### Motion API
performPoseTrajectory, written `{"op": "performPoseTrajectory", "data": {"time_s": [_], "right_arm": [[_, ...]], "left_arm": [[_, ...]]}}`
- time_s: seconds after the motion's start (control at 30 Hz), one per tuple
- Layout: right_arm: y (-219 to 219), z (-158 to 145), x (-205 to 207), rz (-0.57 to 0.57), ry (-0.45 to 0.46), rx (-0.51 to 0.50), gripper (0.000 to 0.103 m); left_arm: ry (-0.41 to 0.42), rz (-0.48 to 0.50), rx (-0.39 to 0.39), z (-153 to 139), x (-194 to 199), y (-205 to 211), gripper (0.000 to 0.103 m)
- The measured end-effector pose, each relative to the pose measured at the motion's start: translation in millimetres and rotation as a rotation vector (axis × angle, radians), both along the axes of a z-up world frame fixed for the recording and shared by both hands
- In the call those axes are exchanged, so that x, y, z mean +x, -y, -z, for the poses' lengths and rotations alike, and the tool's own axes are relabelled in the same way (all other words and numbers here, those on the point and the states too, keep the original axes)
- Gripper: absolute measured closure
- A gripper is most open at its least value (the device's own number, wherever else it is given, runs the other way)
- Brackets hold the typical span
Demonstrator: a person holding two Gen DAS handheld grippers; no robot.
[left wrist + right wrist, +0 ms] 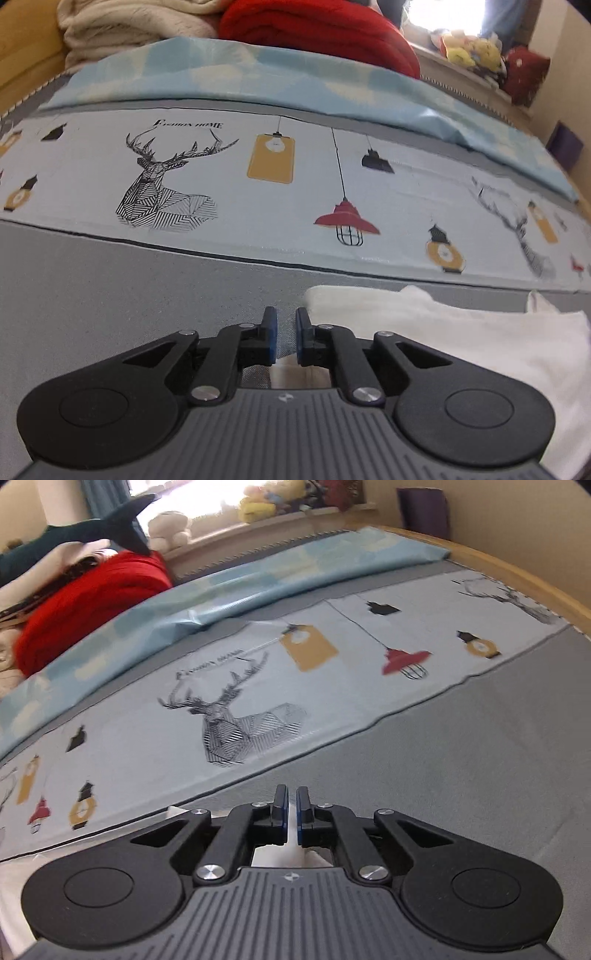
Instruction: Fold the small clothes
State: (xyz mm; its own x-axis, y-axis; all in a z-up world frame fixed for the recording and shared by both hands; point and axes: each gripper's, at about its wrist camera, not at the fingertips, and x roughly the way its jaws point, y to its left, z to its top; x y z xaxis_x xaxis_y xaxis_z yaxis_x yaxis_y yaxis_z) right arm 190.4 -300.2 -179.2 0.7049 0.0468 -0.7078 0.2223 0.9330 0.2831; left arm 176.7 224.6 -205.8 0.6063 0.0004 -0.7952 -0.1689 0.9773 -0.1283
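While both grippers sit low over the bed, neither view shows a finished fold yet. Going left to right in the left wrist view: bare grey sheet (110, 280) on the near left, then the left gripper (286, 334) with its blue pads at a narrow gap — grey sheet shows between the tips, and a strip of pale fabric shows low down behind them, so I cannot tell whether it pinches anything. Just to its right lies the white garment (461, 332), spread flat on the grey sheet, its near-left edge just beside the right-hand fingertip; one corner stands up at far right.

Beyond runs the printed runner (258, 192) with deer and lamp motifs, then a pale blue cloth (258, 74), with a cream blanket (122, 29) and a red blanket (321, 33) stacked at the back.

Right wrist view, left to right: white garment (14, 893) peeks out at the lower left, under the tool body; the right gripper (292, 808) stands nearly closed — a white fold of fabric shows in the slot behind the pads, which I judge to be a grip on the garment's edge. Bare grey sheet to its right.

Judgement: early stage. Garment laid out, edges being taken up; first fold and any further ones remain.
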Motion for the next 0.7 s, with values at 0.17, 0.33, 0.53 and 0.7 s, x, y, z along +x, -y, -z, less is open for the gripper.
{"op": "performPoseTrajectory", "data": {"time_s": [0.17,0.33,0.53,0.7], "right_arm": [[5.6,-9.1,-20.0,-0.054,-0.026,0.039,0.081],[12.6,-1.6,-51.2,-0.164,-0.166,0.079,0.074],[2.9,24.9,-88.0,-0.301,-0.390,0.033,0.063],[1.9,20.3,-102.2,-0.314,-0.411,0.000,0.069]], "left_arm": [[-0.069,0.066,-0.086,-2.8,-17.8,-8.1,0.076],[-0.206,0.131,-0.145,7.9,-40.0,-7.9,0.055],[-0.383,0.205,-0.142,34.9,-60.3,2.8,0.049],[-0.418,0.257,-0.106,44.4,-67.9,10.3,0.049]]}}
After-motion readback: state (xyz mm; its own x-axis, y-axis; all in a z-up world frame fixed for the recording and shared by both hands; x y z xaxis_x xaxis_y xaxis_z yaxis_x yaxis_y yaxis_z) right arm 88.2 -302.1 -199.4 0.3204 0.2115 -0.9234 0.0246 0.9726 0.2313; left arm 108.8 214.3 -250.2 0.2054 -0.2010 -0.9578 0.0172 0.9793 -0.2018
